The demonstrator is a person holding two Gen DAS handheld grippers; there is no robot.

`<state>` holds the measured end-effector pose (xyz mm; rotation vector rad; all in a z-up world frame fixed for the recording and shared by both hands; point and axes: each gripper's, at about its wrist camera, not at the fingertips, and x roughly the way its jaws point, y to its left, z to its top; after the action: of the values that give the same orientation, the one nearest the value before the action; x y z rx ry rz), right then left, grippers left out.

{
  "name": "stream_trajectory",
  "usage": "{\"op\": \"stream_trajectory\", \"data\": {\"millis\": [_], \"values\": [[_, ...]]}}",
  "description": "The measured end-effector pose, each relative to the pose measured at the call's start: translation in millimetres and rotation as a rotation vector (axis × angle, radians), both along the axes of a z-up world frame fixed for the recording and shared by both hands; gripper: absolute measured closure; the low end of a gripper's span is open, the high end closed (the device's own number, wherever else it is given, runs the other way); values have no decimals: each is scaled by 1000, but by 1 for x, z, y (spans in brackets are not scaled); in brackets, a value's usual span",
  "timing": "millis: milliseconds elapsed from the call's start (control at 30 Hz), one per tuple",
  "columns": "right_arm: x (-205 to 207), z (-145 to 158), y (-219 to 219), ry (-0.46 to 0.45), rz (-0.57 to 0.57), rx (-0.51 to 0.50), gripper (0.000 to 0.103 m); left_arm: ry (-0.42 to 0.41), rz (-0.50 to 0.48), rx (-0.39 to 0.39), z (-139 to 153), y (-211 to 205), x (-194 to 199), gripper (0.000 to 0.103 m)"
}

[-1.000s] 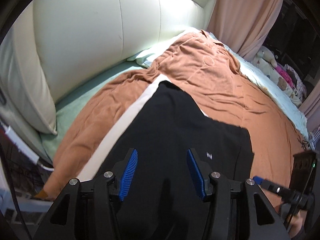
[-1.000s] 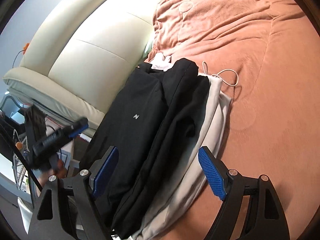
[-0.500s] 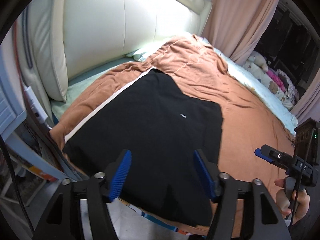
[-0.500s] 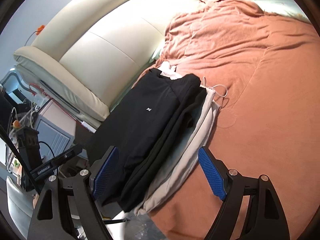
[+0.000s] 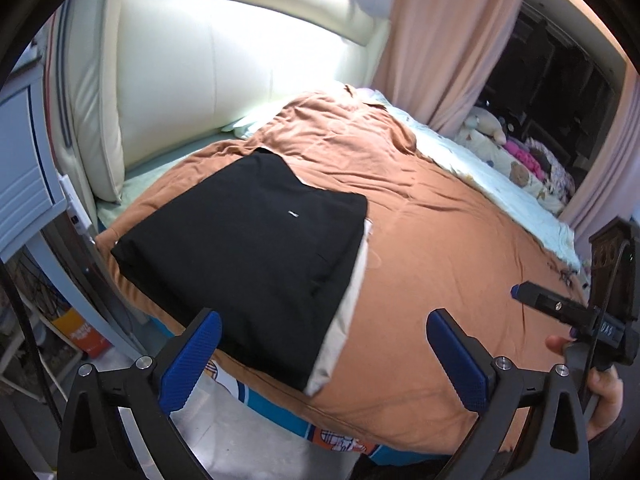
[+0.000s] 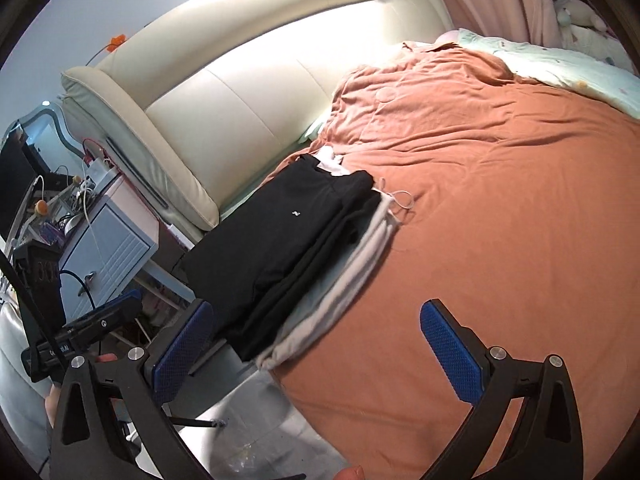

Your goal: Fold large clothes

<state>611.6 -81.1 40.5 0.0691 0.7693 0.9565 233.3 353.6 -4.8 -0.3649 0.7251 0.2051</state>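
I have the left hand-held gripper (image 5: 324, 354) and the right hand-held gripper (image 6: 316, 346) both spread wide and holding nothing, hanging off the near edge of the bed (image 5: 440, 240). The black garment (image 5: 248, 240) lies folded flat at the bed's near left corner by the headboard (image 5: 208, 80), stacked on a pale grey garment (image 6: 360, 256). It looks soft, limp and light; I'd pinch a folded edge or corner, through all layers.

1. The black garment (image 5: 248, 248) lies folded flat in a rough rectangle, a small white logo on top, near the bed's corner.
2. The pale grey garment (image 6: 340, 280) lies folded beneath it, its edge and drawstring showing alongside.
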Motion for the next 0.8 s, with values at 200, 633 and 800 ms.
{"op": "stream_trajectory", "data": {"millis": [200, 633, 800], "values": [[-25, 6, -59, -26, -57, 12, 0, -20, -58, 19, 7, -46, -12, 0], [-122, 25, -166, -198, -202, -62, 0, -104, -129, 81, 33, -140, -74, 0], [-169, 18, -187, -240, -212, -63, 0, -144, -148, 110, 42, -169, -113, 0]]}}
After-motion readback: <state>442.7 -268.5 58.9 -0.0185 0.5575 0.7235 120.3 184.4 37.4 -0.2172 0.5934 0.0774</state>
